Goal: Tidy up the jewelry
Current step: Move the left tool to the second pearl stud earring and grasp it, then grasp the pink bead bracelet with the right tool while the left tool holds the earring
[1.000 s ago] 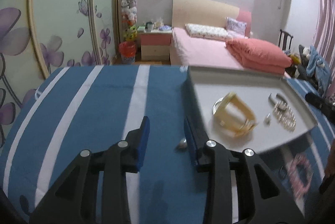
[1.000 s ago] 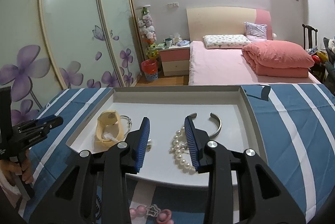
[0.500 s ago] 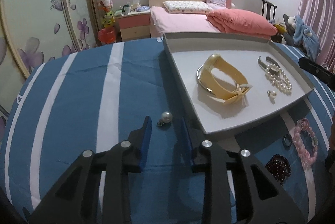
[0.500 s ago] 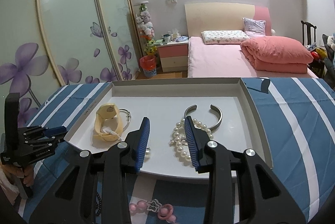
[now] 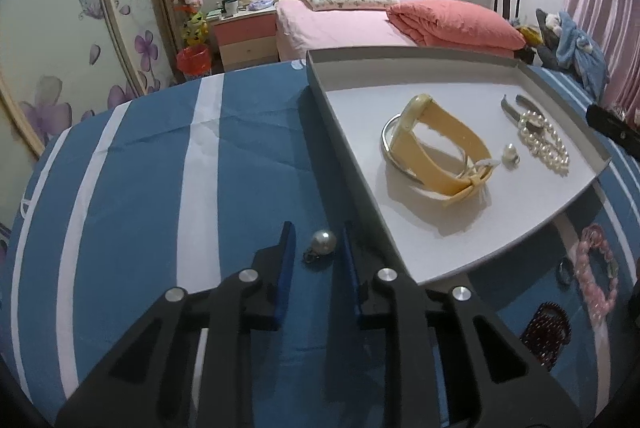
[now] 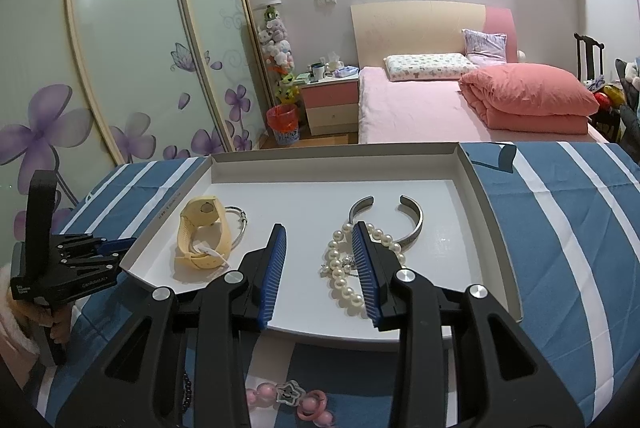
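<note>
On a blue-and-white striped surface (image 5: pixel 140 188), the left hand-held gripper (image 5: pixel 316 248) points steeply down over a loose pearl earring (image 5: pixel 323 242), its blue pads closing in on either side of the bead but not yet pressing it. The earring lies on the cloth just outside the near-left wall of a shallow white tray (image 5: pixel 344 148). Inside the tray sit a yellow watch (image 5: pixel 440 152) resting against a thin silver bangle (image 5: pixel 386 144), a second pearl earring (image 5: pixel 510 153), a pearl bracelet (image 5: pixel 544 144) and, beyond it, an open silver cuff (image 6: pixel 408 224). The right hand-held gripper (image 6: pixel 320 256) hangs over the tray's near edge, jaws partly apart and empty, with the pearl bracelet below its right finger. Still outside the tray, on the cloth, lie a pink bead bracelet (image 5: pixel 596 268) and a dark red bead bracelet (image 5: pixel 546 328). A pink bed (image 6: pixel 440 108) fills the background.

The risk appears to lie in the pinch itself: a round, smooth bead could squirt out from flat pads that meet it off-centre, rolling across the cloth or under the tray wall close by. The right finger also stands very near that wall and could nudge the tray, shifting what is already sorted.
</note>
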Demonstrator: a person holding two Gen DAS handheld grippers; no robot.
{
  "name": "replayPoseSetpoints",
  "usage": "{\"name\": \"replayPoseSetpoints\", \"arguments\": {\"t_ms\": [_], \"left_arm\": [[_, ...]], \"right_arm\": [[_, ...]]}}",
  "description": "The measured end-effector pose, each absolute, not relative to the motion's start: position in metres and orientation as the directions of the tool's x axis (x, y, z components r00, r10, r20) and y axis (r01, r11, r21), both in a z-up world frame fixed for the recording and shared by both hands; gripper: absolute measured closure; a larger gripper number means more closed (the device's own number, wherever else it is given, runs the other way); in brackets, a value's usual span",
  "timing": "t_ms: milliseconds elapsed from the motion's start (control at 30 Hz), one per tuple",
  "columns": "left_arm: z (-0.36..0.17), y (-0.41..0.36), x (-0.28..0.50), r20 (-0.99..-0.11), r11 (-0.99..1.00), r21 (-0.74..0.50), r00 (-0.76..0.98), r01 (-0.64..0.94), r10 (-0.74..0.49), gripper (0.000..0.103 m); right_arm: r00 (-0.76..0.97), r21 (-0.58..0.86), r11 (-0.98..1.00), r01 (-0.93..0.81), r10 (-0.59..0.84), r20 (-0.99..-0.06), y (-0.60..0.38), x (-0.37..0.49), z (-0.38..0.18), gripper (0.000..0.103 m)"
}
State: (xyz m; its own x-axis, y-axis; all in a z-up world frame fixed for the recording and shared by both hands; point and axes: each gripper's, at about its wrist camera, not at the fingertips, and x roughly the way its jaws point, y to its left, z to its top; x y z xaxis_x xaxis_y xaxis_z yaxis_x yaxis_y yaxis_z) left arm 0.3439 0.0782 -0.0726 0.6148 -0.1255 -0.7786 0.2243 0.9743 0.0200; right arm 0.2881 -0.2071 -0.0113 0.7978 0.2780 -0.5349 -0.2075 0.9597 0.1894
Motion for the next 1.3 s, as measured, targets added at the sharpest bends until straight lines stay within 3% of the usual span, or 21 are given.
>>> {"name": "replayPoseSetpoints", "arguments": {"t_ms": [300,833,1300], "left_arm": [[-0.075,0.076,0.346,-0.782,0.965,0.039,0.609,0.261,-0.133,0.088],[-0.074,0.080,0.329,-0.777,0.976,0.059,0.624,0.208,-0.086,0.089],[-0.055,0.082,0.281,-0.737,0.983,-0.010,0.663,0.185,-0.132,0.089]], "right_arm": [[0.797,0.192,0.959,-0.207,0.280,-0.536,-0.207,0.288,-0.012,0.067],[0.803,0.201,0.959,-0.199,0.277,-0.528,-0.214,0.278,-0.005,0.067],[0.663,0.155,0.946,-0.285,0.311,-0.681,-0.223,0.226,-0.037,0.067]]}}
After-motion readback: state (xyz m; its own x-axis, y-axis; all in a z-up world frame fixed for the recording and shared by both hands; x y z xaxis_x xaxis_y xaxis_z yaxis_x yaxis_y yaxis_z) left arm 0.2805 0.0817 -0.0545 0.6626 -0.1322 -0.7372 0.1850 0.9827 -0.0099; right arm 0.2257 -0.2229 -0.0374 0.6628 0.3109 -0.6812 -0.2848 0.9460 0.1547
